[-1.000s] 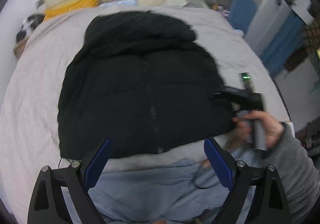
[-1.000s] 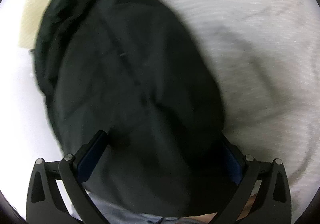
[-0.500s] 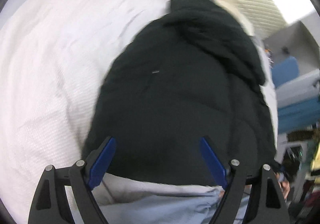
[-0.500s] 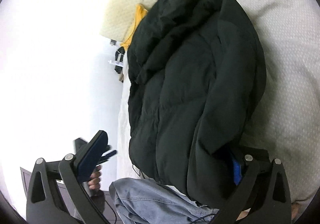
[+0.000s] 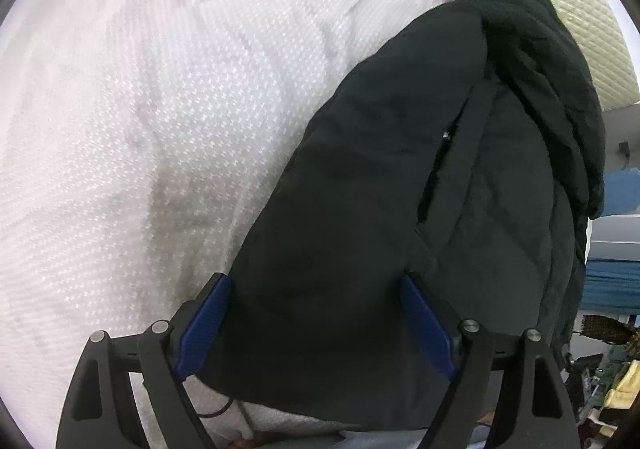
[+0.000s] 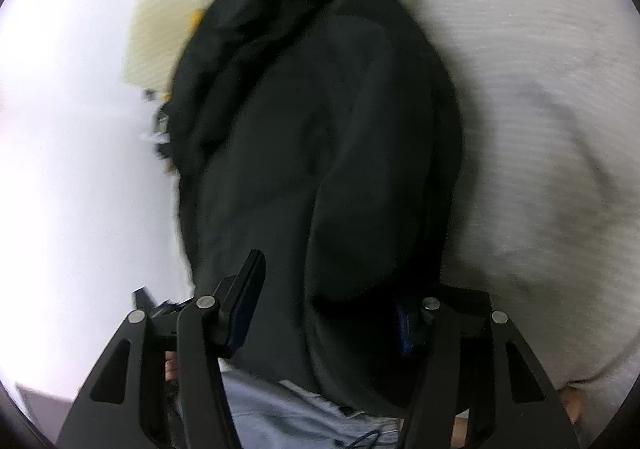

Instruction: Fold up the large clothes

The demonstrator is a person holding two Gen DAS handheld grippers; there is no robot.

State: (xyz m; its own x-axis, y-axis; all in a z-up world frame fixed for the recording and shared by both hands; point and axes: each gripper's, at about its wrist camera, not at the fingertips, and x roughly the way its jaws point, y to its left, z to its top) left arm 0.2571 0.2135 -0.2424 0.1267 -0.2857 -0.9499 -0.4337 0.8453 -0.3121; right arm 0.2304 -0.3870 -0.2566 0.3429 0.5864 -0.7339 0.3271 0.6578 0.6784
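now the left tool (image 5: 316, 323) has swung down over the near hem of the black jacket (image 5: 420, 209) on the bed (image 5: 160, 109), jaws wide; the right tool (image 6: 324, 313) is closing round the hem's other side, so a two-handed fold looks imminent.

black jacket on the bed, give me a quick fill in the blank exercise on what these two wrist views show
1. The jacket is ____ in colour.
2. It lies on a textured ____ bedspread.
3. The left gripper has its blue pads either side of the jacket's near edge, with the jaws standing ____.
4. The right gripper has a thick fold of the ____ between its closing jaws.

Missing words: black; white; open; jacket
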